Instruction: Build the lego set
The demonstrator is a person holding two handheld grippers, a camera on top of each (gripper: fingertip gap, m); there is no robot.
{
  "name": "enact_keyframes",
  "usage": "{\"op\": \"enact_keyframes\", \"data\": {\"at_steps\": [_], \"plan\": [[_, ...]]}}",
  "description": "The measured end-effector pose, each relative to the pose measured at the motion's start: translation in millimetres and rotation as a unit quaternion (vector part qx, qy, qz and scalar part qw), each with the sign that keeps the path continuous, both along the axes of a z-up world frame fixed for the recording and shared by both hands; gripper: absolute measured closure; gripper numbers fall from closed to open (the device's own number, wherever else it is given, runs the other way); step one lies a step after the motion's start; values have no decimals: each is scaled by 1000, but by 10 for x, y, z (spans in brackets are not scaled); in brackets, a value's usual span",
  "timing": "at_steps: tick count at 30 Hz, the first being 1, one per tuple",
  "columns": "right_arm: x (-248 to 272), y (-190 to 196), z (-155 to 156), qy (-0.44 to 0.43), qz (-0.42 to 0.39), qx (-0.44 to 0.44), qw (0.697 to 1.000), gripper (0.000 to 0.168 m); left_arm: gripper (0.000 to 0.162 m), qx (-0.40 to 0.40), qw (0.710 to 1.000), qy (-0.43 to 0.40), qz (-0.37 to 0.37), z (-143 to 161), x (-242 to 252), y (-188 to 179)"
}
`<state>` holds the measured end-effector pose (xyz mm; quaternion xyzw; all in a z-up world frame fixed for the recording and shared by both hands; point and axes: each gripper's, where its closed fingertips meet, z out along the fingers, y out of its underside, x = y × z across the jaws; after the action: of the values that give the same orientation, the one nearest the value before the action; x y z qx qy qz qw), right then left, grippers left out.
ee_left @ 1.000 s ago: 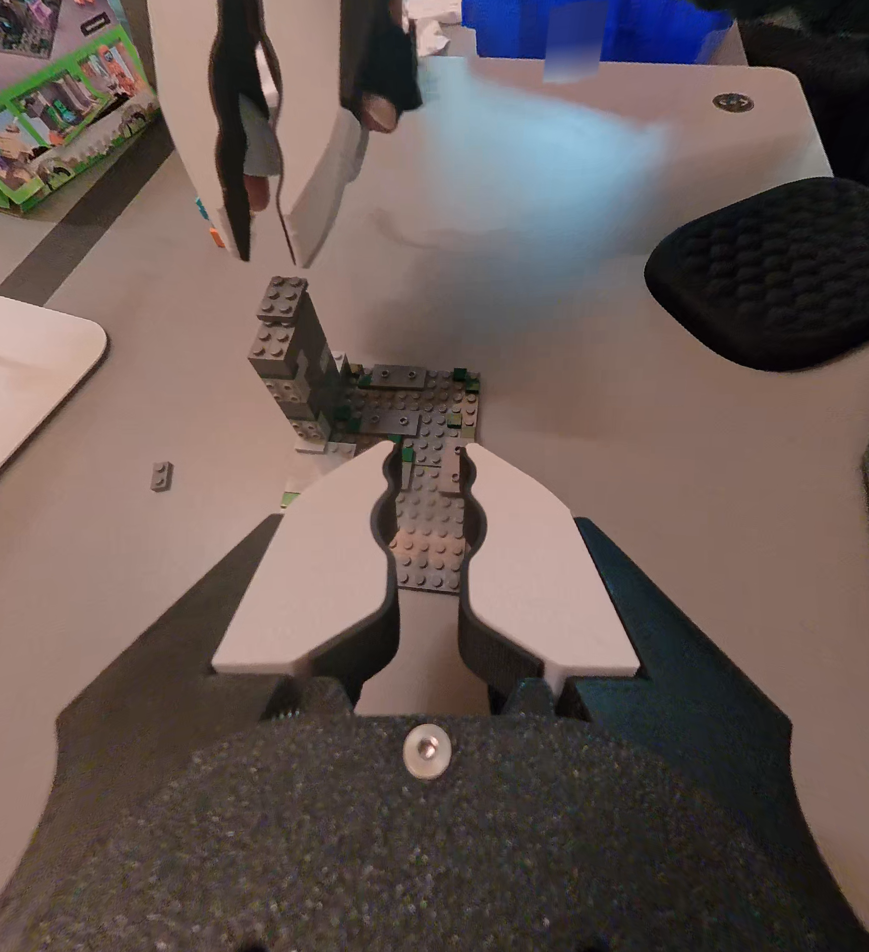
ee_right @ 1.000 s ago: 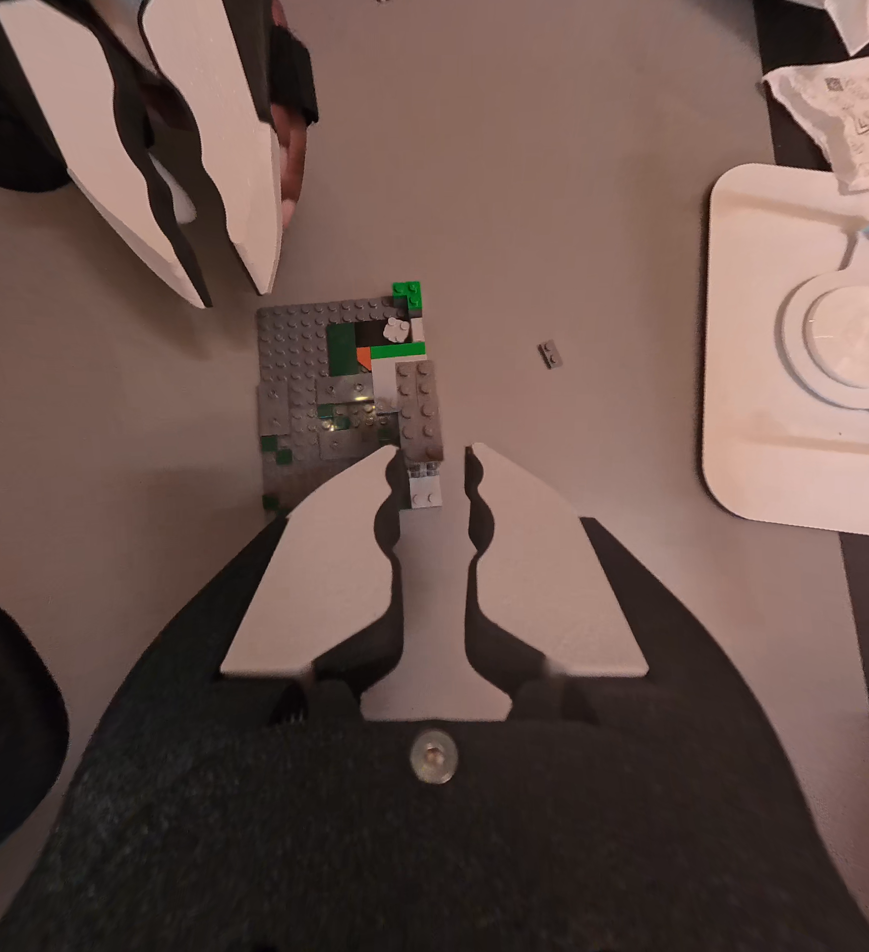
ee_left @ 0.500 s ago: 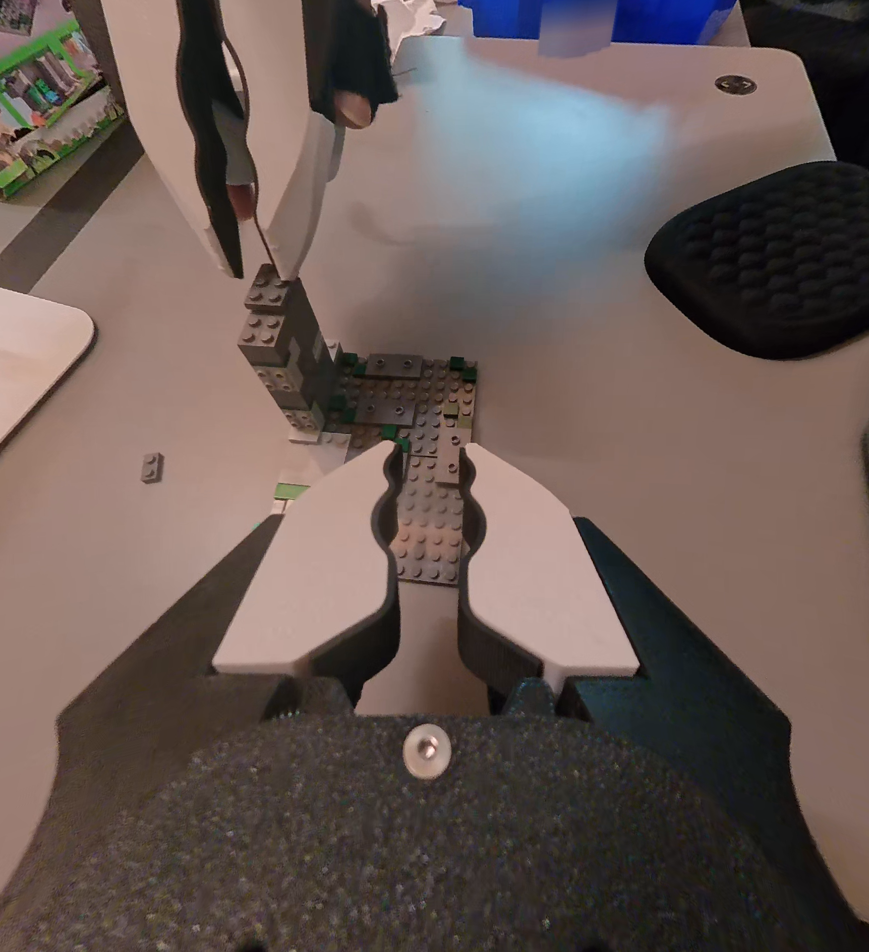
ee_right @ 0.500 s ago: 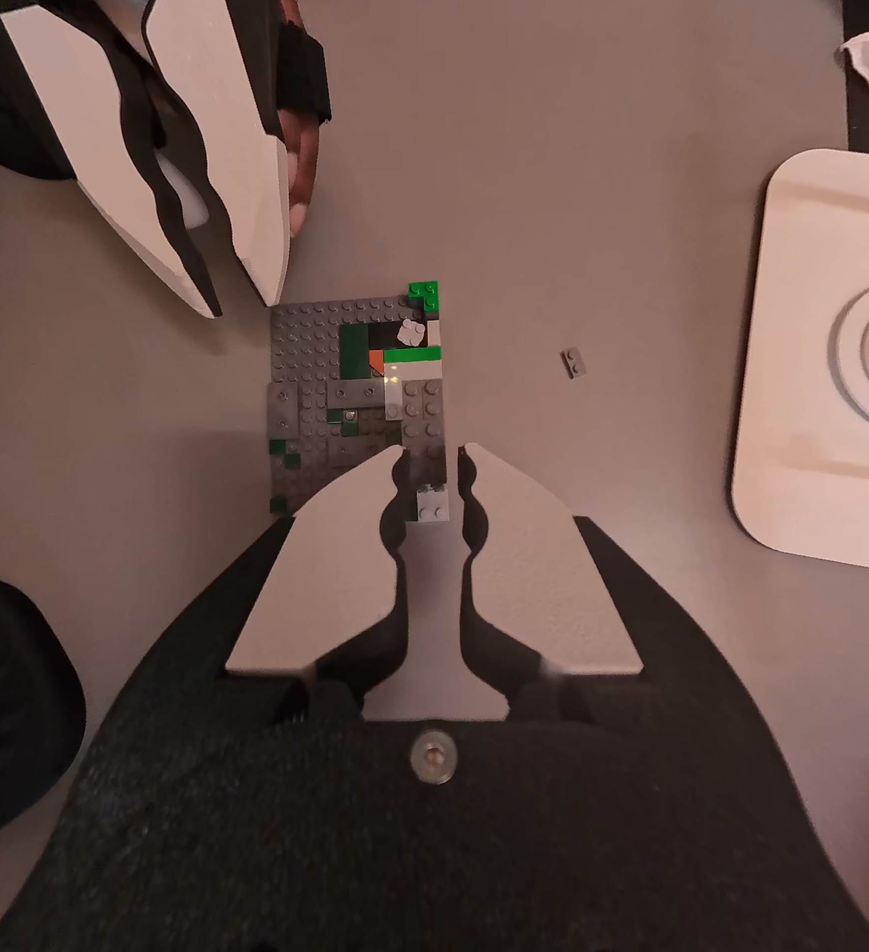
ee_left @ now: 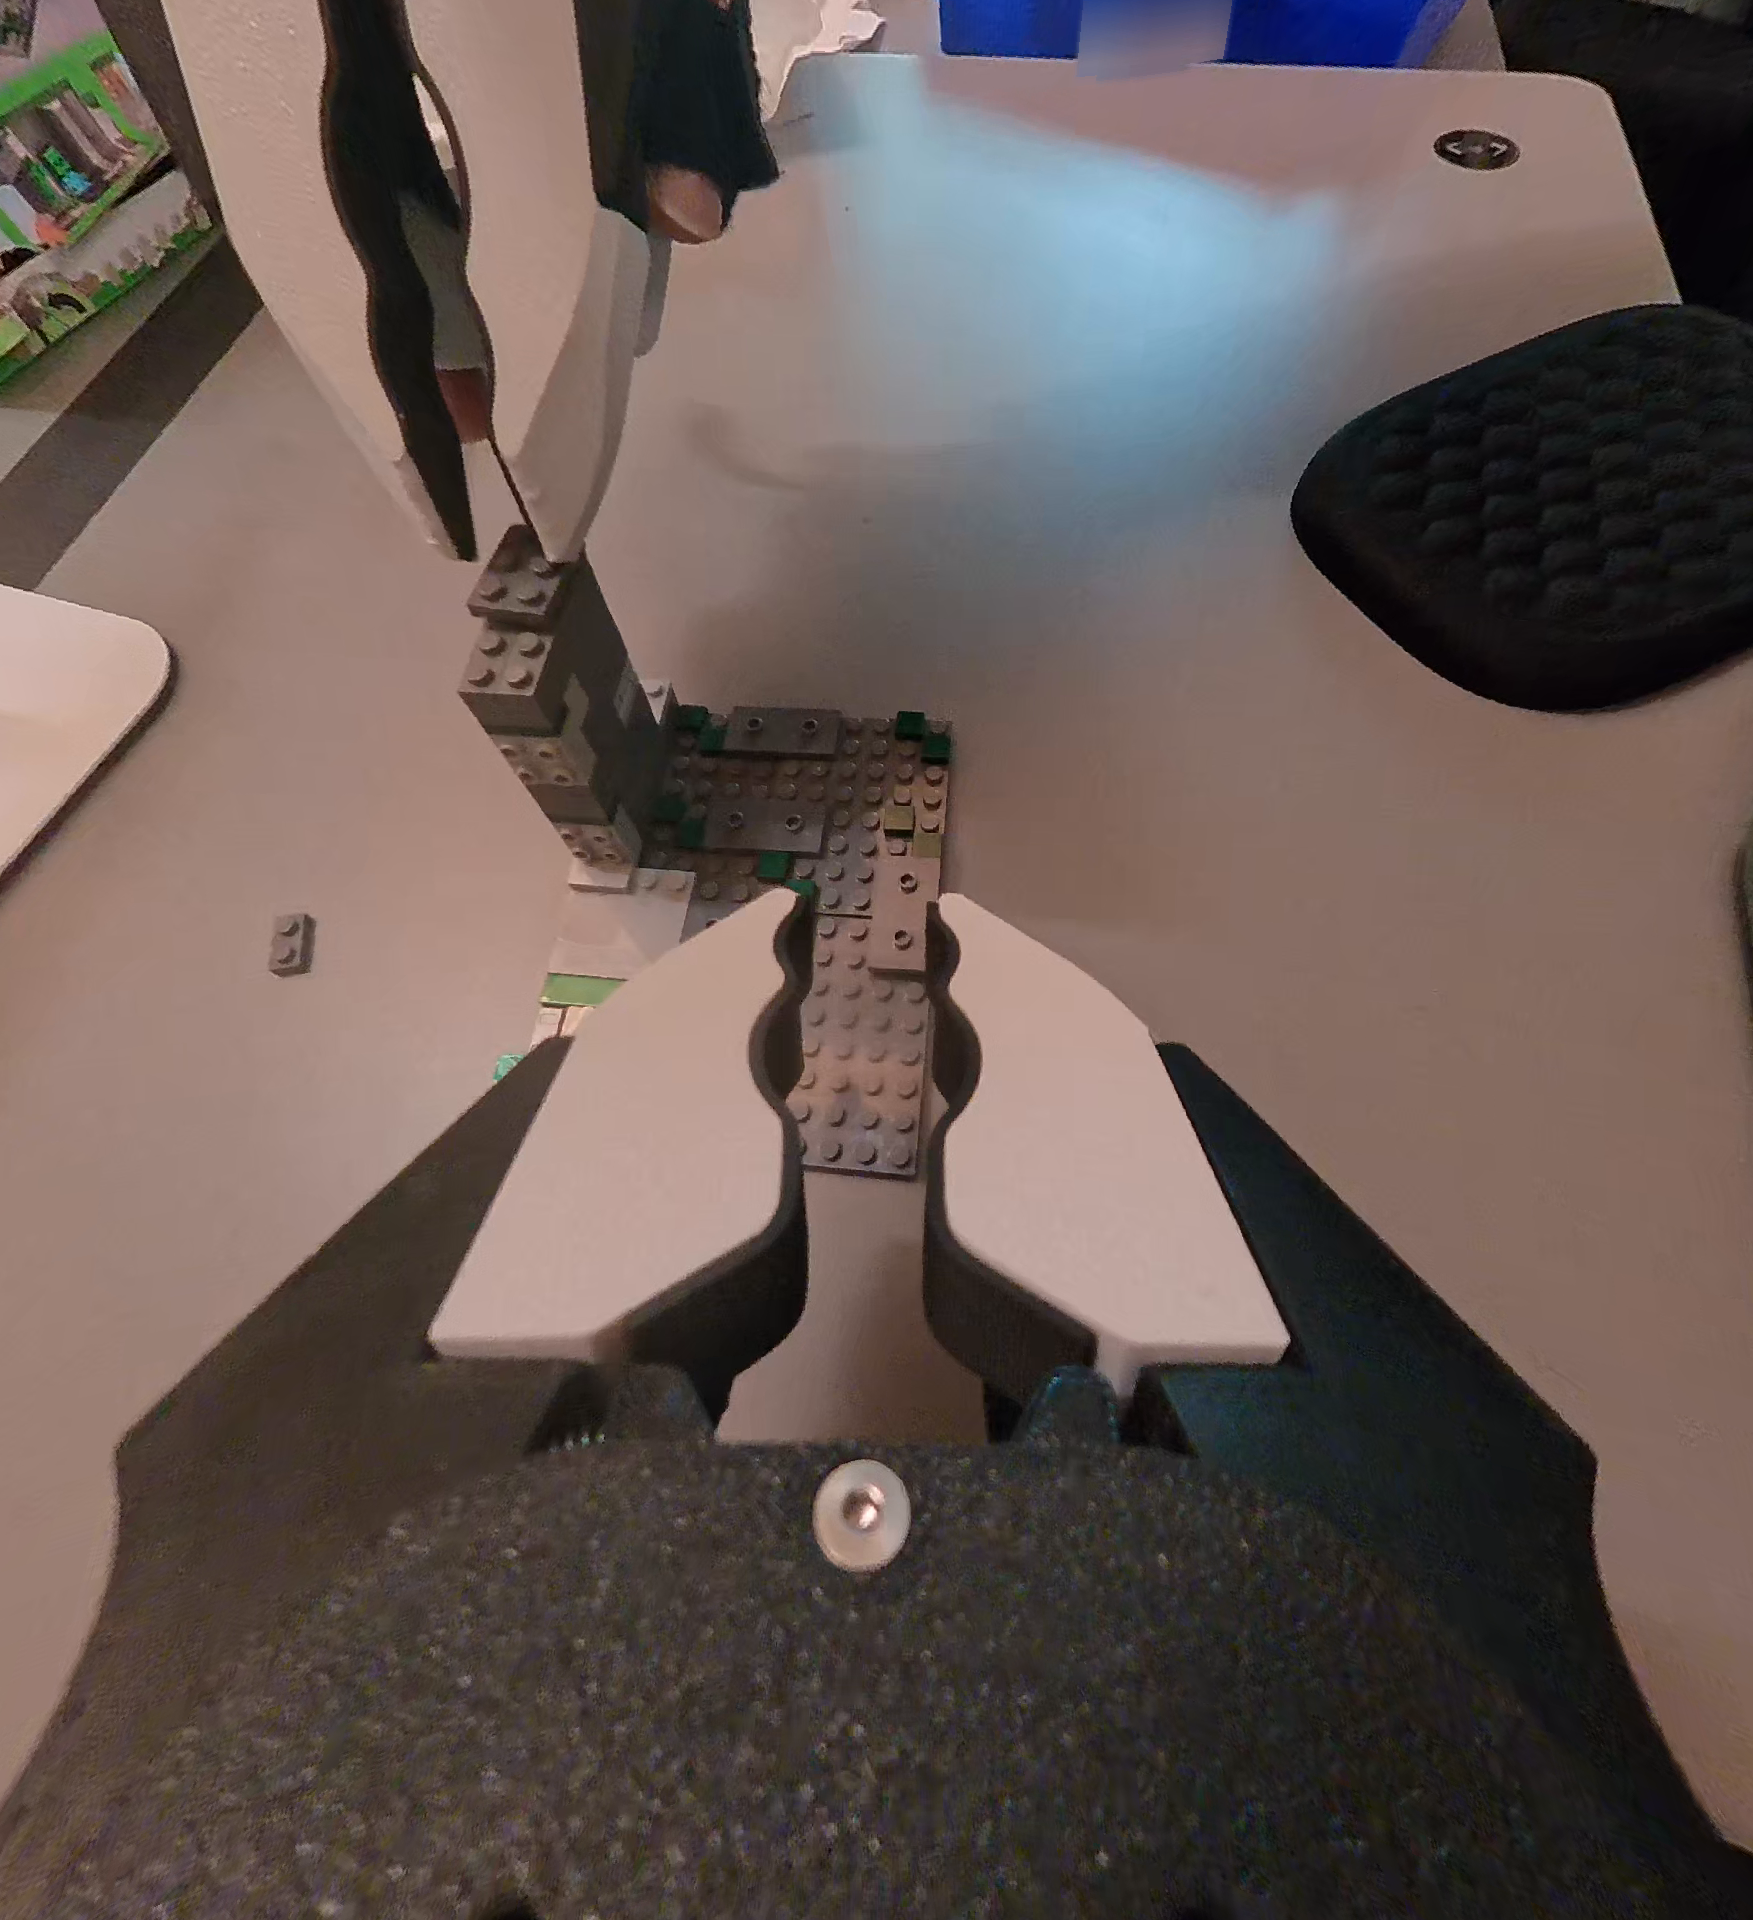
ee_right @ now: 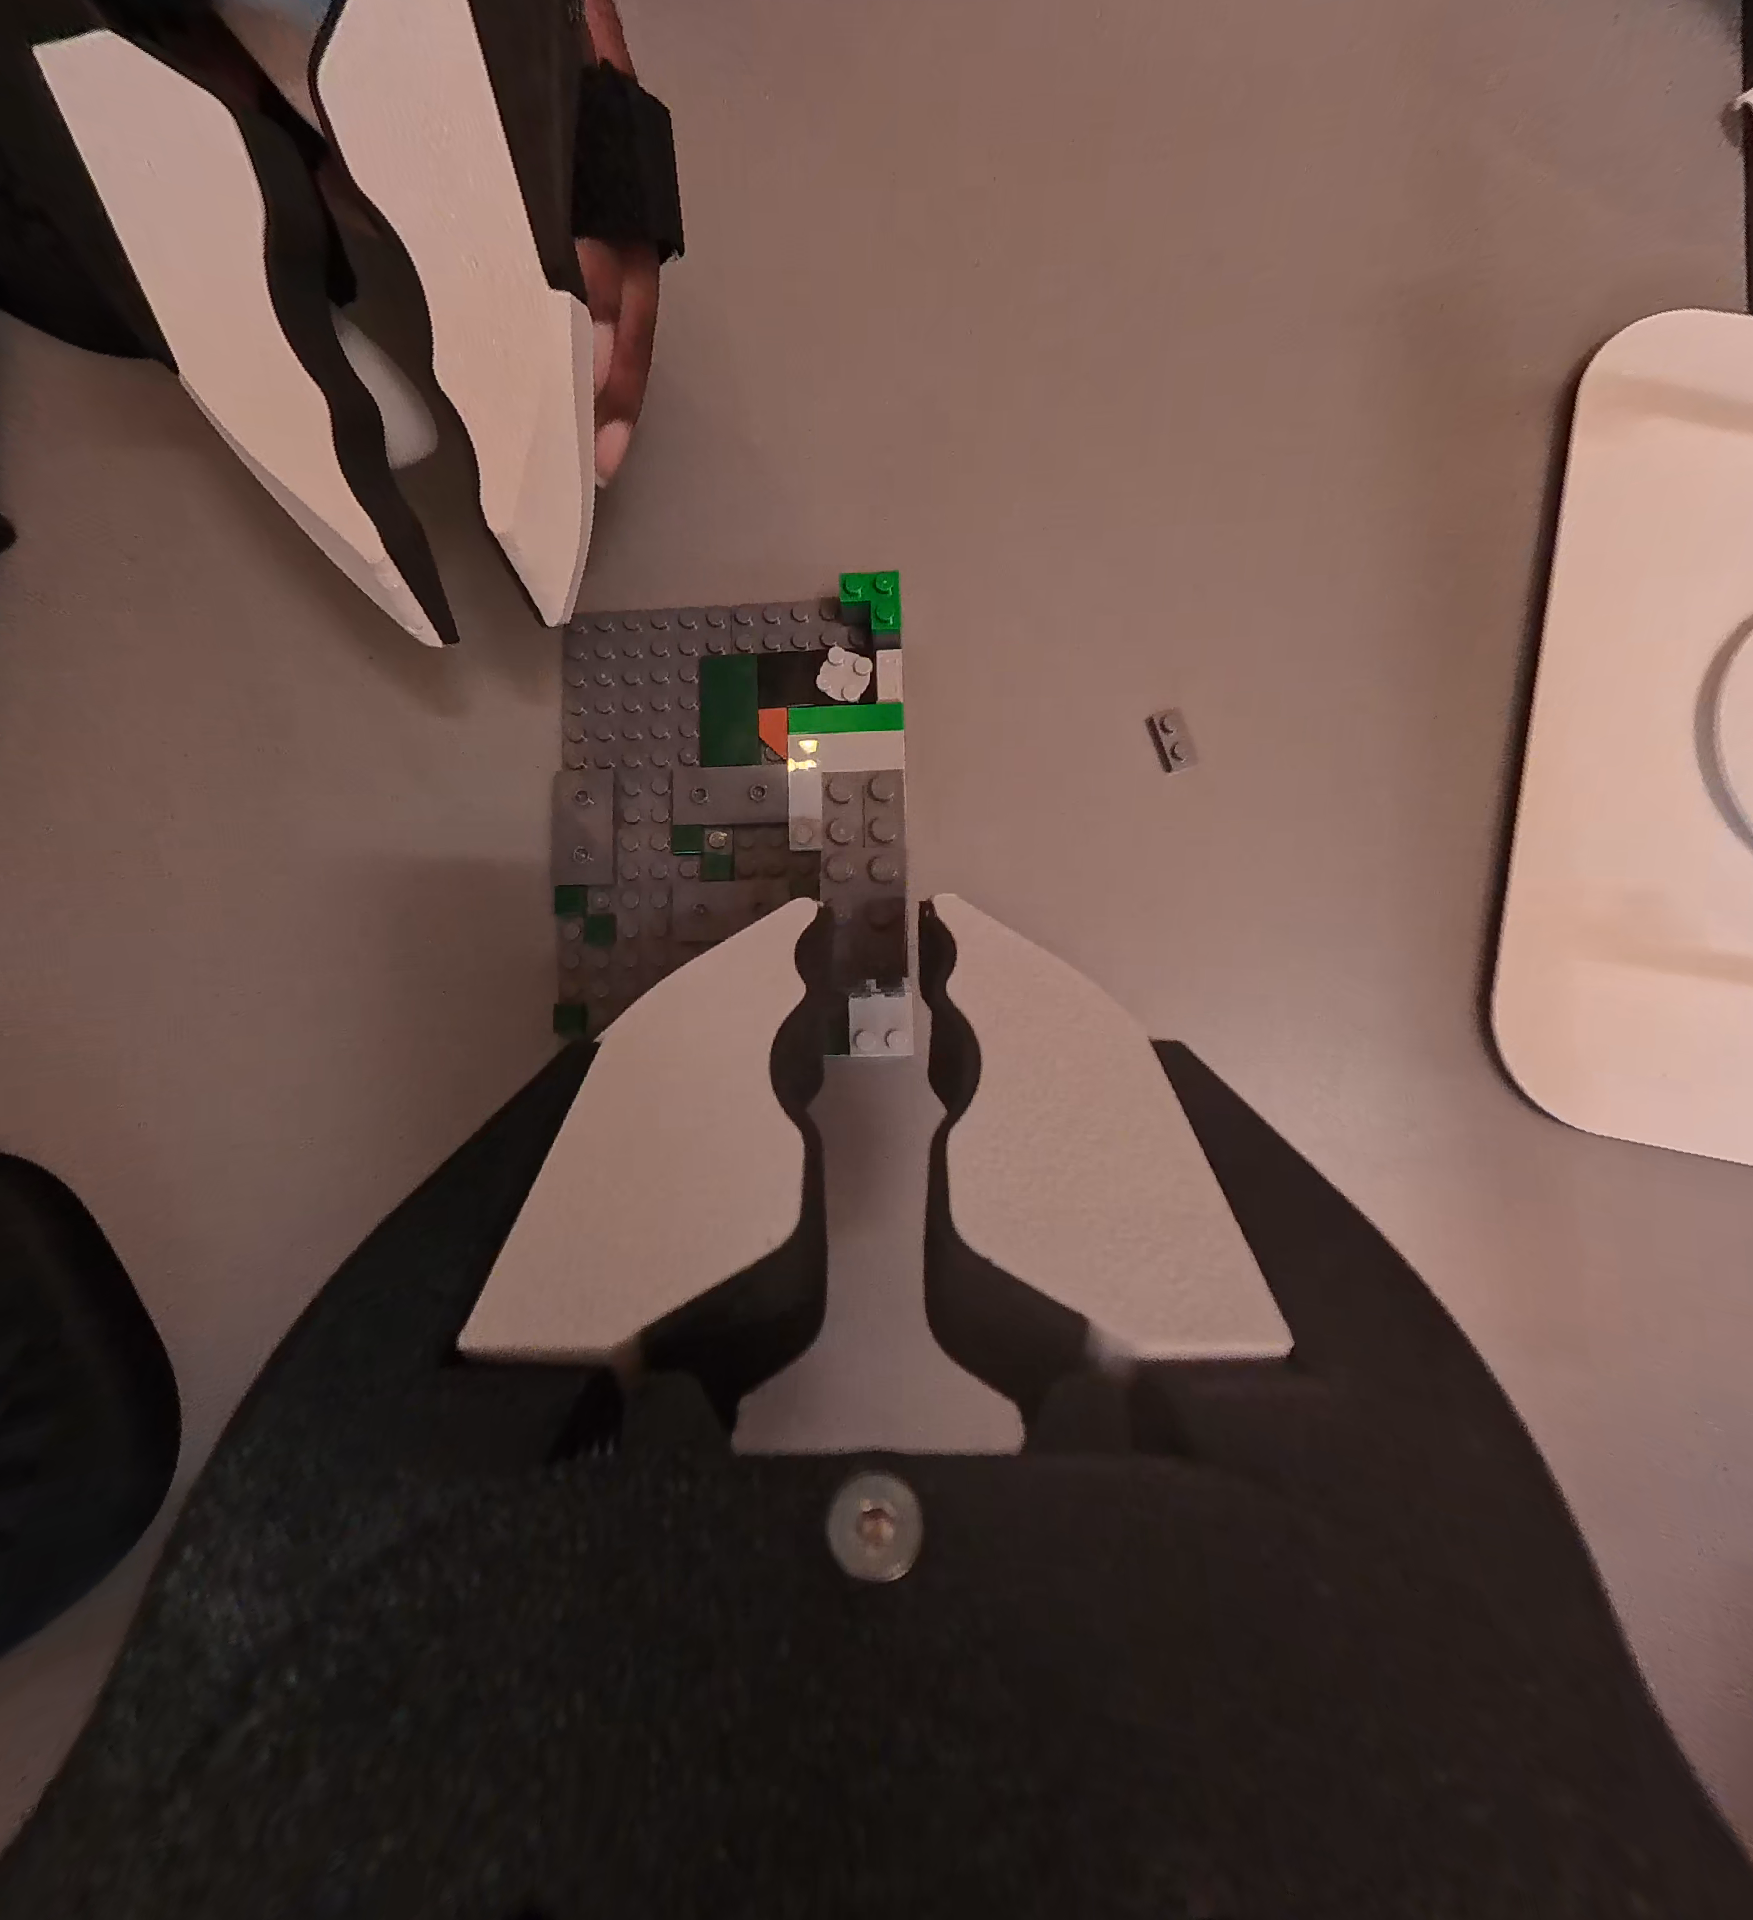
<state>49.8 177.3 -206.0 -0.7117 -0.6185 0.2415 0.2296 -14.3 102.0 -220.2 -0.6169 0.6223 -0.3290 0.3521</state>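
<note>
A grey lego baseplate [ee_left: 856,1091] with green and dark plates lies on the table; it also shows in the right wrist view [ee_right: 633,707]. A grey brick tower [ee_left: 550,707] stands on its left edge. My left gripper [ee_left: 867,904] is open and empty, low over the baseplate's near end. My right gripper [ee_right: 874,904] points down from above with a narrow gap. Its fingertips [ee_left: 560,545] straddle the tower's top brick [ee_right: 867,935] and are at or very near its sides. A person's finger shows behind each gripper.
A loose small grey plate [ee_left: 290,943] lies left of the build, also seen in the right wrist view [ee_right: 1171,742]. A white tray [ee_left: 20,707] sits beyond it. A black padded armrest [ee_left: 1578,499] is at the right. A green box [ee_left: 20,239] stands at the far left. My right fingertips sit around 11 centimetres from my left ones. My right tips are roughly 12 centimetres from the loose small grey plate [ee_left: 290,943]. Look for it in the right wrist view [ee_right: 1169,737] too.
My right gripper has come down from above the tower until its tips reach the top brick, and its gap has narrowed a little. My left gripper has barely moved.
</note>
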Motion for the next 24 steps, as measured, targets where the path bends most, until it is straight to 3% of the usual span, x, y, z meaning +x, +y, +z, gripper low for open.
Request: {"op": "enact_keyframes", "data": {"at_steps": [24], "plan": [[-6, -3, -41, -43, 29, 24, 998, 152, 143, -5, 1000, 7, -4, -41, 1, -18]]}}
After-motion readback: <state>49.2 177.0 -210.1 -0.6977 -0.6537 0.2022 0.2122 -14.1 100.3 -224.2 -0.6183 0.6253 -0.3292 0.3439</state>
